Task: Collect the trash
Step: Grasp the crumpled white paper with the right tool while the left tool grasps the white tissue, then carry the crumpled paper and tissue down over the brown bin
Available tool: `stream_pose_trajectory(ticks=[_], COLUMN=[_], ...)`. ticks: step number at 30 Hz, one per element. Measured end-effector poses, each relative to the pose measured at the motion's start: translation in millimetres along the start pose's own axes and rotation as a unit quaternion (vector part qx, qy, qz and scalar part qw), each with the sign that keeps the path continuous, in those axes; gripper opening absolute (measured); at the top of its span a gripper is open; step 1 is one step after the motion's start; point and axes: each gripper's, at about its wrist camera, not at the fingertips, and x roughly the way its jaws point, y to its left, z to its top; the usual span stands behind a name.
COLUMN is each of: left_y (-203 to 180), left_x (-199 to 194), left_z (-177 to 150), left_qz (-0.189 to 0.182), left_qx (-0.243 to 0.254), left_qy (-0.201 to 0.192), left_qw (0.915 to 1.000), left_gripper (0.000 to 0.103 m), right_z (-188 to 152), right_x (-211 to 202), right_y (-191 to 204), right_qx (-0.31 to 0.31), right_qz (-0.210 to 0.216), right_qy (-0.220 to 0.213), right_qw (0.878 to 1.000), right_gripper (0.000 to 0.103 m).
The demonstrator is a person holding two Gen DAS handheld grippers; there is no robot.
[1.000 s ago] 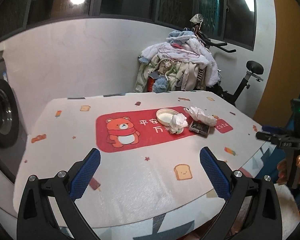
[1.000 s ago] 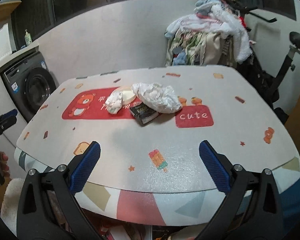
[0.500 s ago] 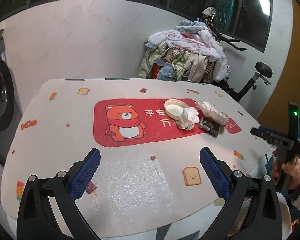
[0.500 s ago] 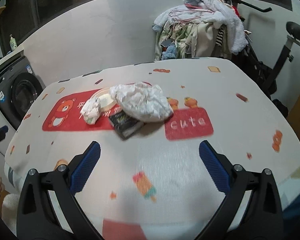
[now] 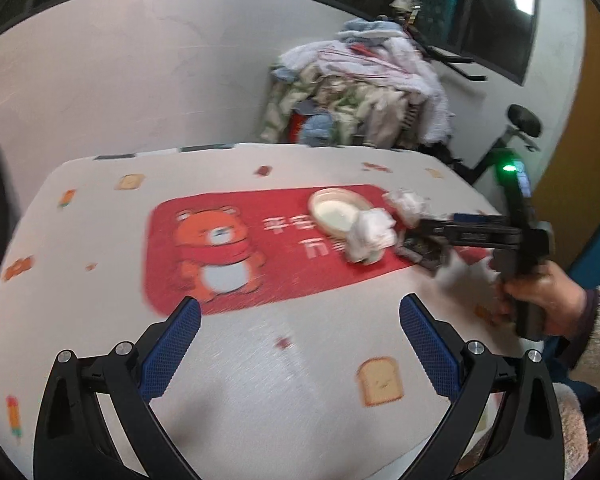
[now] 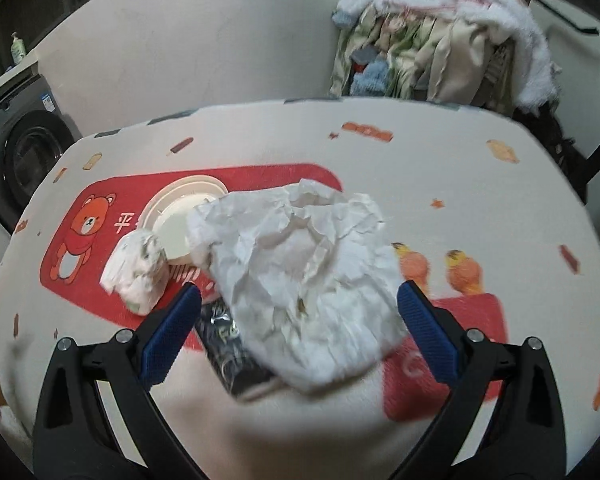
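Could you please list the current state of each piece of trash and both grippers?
Large crumpled paper: lying between the closing right gripper's pads, not yet pinched.
Small tissue wad: on the table, untouched.
Round white lid: flat, partly covered.
Black wrapper: under the paper.
Left gripper: open, empty.

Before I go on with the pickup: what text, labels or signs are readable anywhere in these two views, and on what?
"平": red bear panel of the tablecloth, right wrist view; the paper lid hides the following characters.
Chinese characters on that panel in the left wrist view: too blurred to read.
Black wrapper: print too blurred.
White lettering on the red patch: mostly hidden by the right claw, unreadable.
Washing machine stickers: too small.
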Motion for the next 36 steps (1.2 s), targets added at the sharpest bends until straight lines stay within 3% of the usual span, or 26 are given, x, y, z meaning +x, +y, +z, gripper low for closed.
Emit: stream_pose_trajectory(ticks=[1, 5, 8, 11, 19, 21, 22, 27, 32, 36], left_y=[-3.8, -14.7, -23.4, -28.1, -49.5, -54.7, -56.0, -61.1, -58.0, -63.5], left_x=[6.1, 31.8, 65.1, 103.9, 156.2, 162.4, 162.6, 137.0, 89.9, 44.8], left_z=[4.2, 18.3, 29.2, 37.2, 53.7, 55.5, 54.9, 45.5, 34.1, 16.6], left_qz=[-0.012, -0.048, -0.071, -0.086, -0.062, -0.050, -0.046, -0.047, -0.060, -0.053], left_qx=[0.002, -0.005, -0.020, -0.062, -0.071, -0.048, -0.040, -0.010, -0.019, 0.008], left_qy=[-0.001, 0.005, 0.023, 0.049, 0.076, 0.084, 0.089, 0.083, 0.065, 0.049], left_qw=[0.9999, 0.9988, 0.9970, 0.9932, 0.9927, 0.9941, 0.9942, 0.9954, 0.9959, 0.9973], left_gripper=[0.097, 0.093, 0.082, 0.077, 0.077, 0.050, 0.050, 0.049, 0.049, 0.049], right_z=[1.3, -4.6, -9.3, -13.1, -27.4, -32.7, -36.1, -49.4, -61.4, -74.4], right_x=[3.2, -14.0, -36.3, -57.7, -88.2, -93.4, -96.9, -114.0, -132.2, -150.0], right_y=[0.0, 0.7, -2.2, -9.7, -30.6, -32.8, -33.1, -27.8, -18.0, -5.8], right_qx=[-0.001, -0.008, -0.013, -0.006, 0.032, 0.039, 0.042, 0.041, 0.043, 0.044], right_qz=[0.011, 0.039, 0.045, 0.026, 0.022, 0.024, 0.024, 0.028, 0.040, 0.055], right_qy=[0.009, -0.006, -0.033, -0.064, -0.103, -0.105, -0.108, -0.120, -0.125, -0.124], right_qw=[1.000, 0.999, 0.998, 0.998, 0.994, 0.993, 0.993, 0.992, 0.990, 0.990], right_gripper=[0.072, 0.032, 0.027, 0.025, 0.024, 0.024, 0.024, 0.023, 0.023, 0.023])
